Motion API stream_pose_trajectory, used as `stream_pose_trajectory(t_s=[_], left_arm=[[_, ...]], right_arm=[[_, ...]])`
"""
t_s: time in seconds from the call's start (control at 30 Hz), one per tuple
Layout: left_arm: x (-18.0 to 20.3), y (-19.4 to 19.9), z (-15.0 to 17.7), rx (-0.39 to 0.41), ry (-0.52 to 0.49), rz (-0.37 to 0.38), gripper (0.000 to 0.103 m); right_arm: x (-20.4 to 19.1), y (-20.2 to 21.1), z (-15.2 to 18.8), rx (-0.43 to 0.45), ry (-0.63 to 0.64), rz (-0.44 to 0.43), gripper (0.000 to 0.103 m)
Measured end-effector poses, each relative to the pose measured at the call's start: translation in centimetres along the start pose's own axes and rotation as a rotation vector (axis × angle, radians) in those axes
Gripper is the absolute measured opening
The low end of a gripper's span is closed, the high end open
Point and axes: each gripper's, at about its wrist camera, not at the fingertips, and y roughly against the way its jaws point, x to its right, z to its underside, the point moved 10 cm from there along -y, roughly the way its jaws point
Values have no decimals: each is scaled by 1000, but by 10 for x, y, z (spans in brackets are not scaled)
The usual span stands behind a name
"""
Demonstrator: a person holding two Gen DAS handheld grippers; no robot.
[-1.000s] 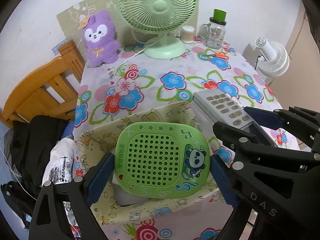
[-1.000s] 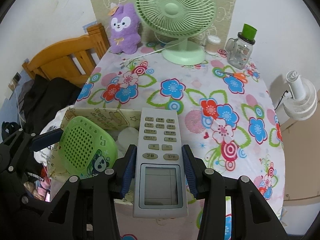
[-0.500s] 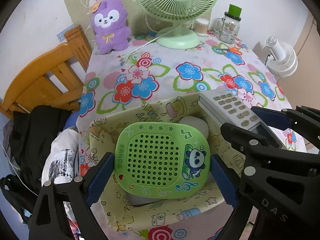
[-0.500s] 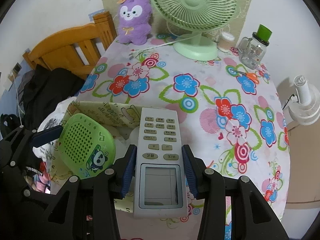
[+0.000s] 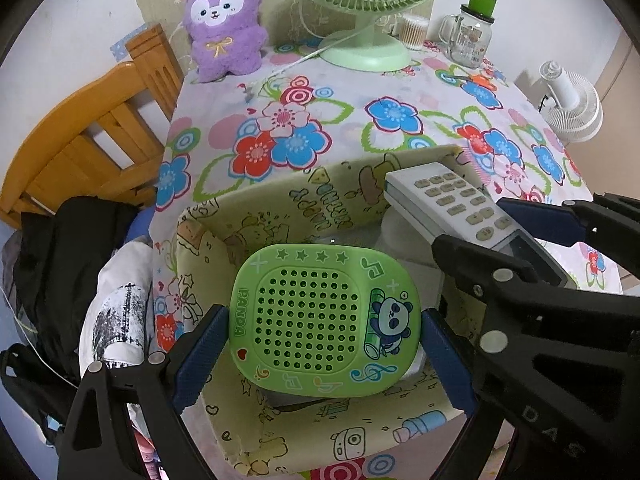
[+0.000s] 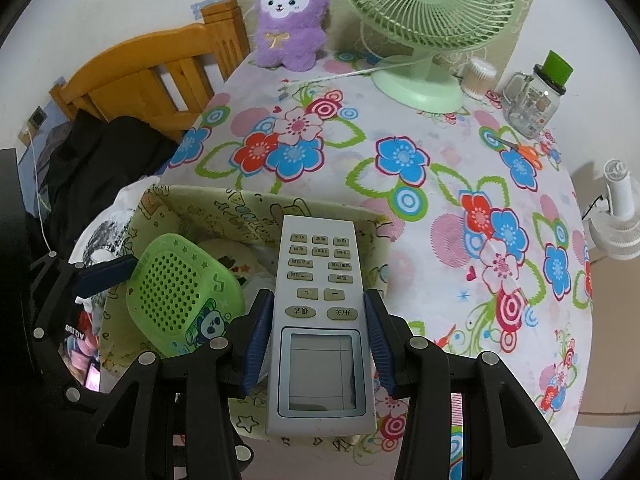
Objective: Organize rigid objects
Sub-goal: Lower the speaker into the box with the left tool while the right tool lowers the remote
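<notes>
My left gripper [image 5: 324, 356] is shut on a green panda speaker [image 5: 324, 320], its blue pads pressing both sides. The speaker hangs over a pale yellow cartoon-print fabric box [image 5: 256, 216] at the near edge of the flowered table. My right gripper [image 6: 318, 344] is shut on a white remote control [image 6: 320, 320], buttons and screen facing up, also over that box [image 6: 224, 204]. In the left wrist view the remote [image 5: 452, 204] and right gripper [image 5: 532, 256] sit to the right. In the right wrist view the speaker [image 6: 180, 296] is at the left. White objects lie inside the box, partly hidden.
At the table's far edge stand a purple plush toy [image 6: 290, 16], a green desk fan [image 6: 424, 12], a cotton-swab jar [image 6: 478, 78] and a glass mug with green lid [image 6: 534, 100]. Orange scissors [image 6: 520, 148] lie nearby. A wooden chair [image 5: 92, 140] and dark clothes are left; a white fan [image 6: 620, 220] right.
Both grippers moved forward and down with their objects, so the speaker and the remote now hang lower over the box. Their grips have not changed.
</notes>
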Motion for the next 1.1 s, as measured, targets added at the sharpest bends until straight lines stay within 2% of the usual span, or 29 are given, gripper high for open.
stream_pose_trajectory(t_s=[0.5, 0.67, 0.83, 0.9, 1.07, 1.1], left_arm=[[-1, -15, 9, -54, -29, 36, 96], [-1, -11, 6, -40, -26, 40, 101], [-5, -8, 3, -33, -22, 23, 102], [-7, -6, 3, -32, -19, 19, 102], [-7, -2, 4, -33, -13, 24, 102], [-7, -1, 5, -32, -12, 24, 102]], right_arm=[[-8, -26, 3, -49, -23, -13, 48], [-7, -33, 7, -61, -47, -15, 48], [-11, -33, 3, -53, -59, -31, 49], [-12, -33, 3, -57, -67, -37, 51], [-18, -27, 4, -57, -87, -88, 71], [-19, -25, 4, -52, -84, -84, 72]])
